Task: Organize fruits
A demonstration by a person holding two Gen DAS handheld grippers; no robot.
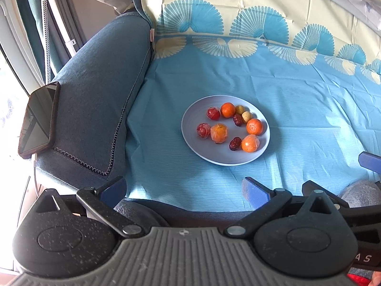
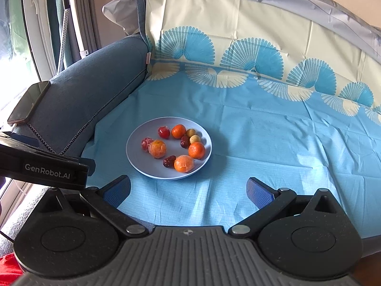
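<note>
A pale blue plate point(image 1: 202, 152) point(image 2: 142, 166) sits on a blue cloth and holds several small fruits: oranges point(image 1: 254, 126) point(image 2: 196, 150), two wrapped red fruits point(image 1: 213, 113) point(image 2: 164, 132), two dark red dates point(image 1: 235, 143) point(image 2: 169, 161) and two small yellow-brown fruits point(image 1: 246, 115) point(image 2: 194, 139). My left gripper point(image 1: 184, 190) is open and empty, near the cloth's front edge, short of the plate. My right gripper point(image 2: 188, 190) is open and empty, just in front of the plate. The left gripper's body point(image 2: 47, 166) shows at the left of the right wrist view.
A blue-grey sofa armrest point(image 1: 100, 95) point(image 2: 90, 95) rises left of the plate, with a dark phone point(image 1: 39, 119) point(image 2: 28, 102) lying on it. The patterned cloth point(image 1: 309, 119) point(image 2: 285, 143) runs up the sofa back behind. A window and curtain are at far left.
</note>
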